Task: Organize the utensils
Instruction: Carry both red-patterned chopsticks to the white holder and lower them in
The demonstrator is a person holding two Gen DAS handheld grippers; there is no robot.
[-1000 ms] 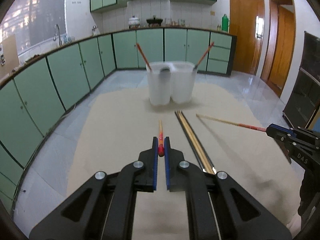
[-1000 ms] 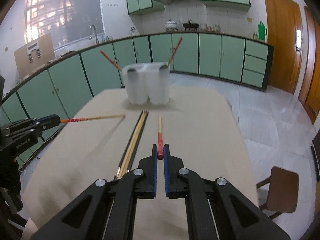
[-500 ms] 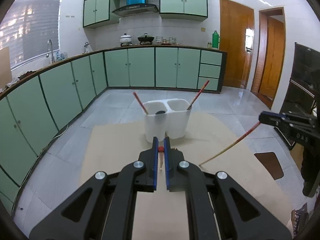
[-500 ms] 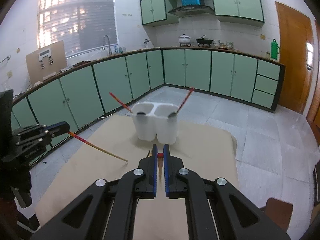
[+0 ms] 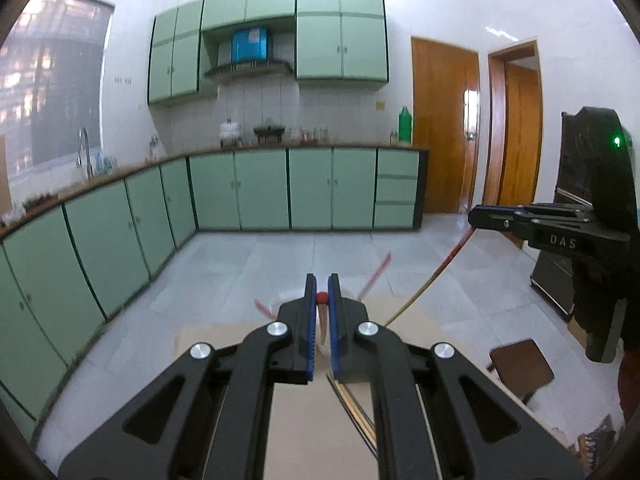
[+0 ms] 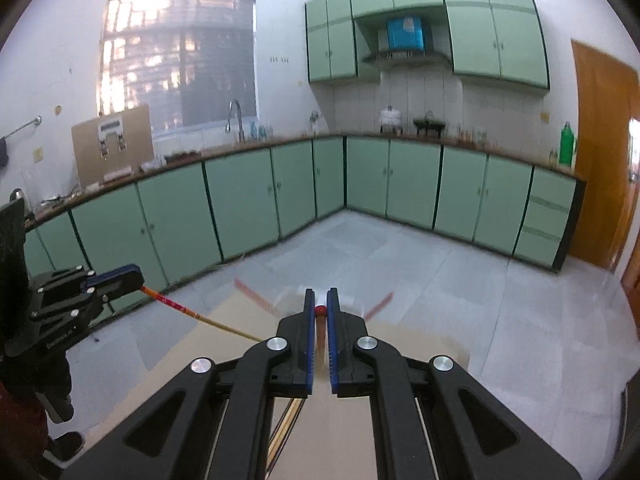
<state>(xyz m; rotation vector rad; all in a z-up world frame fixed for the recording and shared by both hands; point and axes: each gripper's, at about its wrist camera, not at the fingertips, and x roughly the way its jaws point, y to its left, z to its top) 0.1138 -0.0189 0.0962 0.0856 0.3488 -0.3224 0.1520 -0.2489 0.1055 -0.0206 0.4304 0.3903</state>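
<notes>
My left gripper [image 5: 321, 299] is shut on a red-ended chopstick [image 5: 321, 299] that hangs down between the blue pads. My right gripper [image 6: 320, 310] is shut on a second red-ended chopstick [image 6: 320, 311] the same way. Each gripper shows in the other's view: the right one [image 5: 478, 216] with its chopstick [image 5: 432, 276] slanting down, the left one [image 6: 134, 276] with its chopstick [image 6: 192, 312]. The white two-cup holder [image 6: 348, 302] is blurred and mostly hidden behind the fingers; red chopsticks [image 5: 376, 270] stick out of it. A dark pair of chopsticks [image 5: 354, 412] lies on the tan table [image 5: 304, 432].
Green kitchen cabinets [image 5: 260, 192] run along the far walls, with wooden doors [image 5: 444, 128] at the right. A brown stool [image 5: 520, 364] stands right of the table. The dark chopstick pair also shows under my right gripper [image 6: 286, 428].
Both grippers have lifted their chopsticks off the table and tipped up, so the chopsticks now hang downward. The holder has dropped low in both views, behind the fingers.
</notes>
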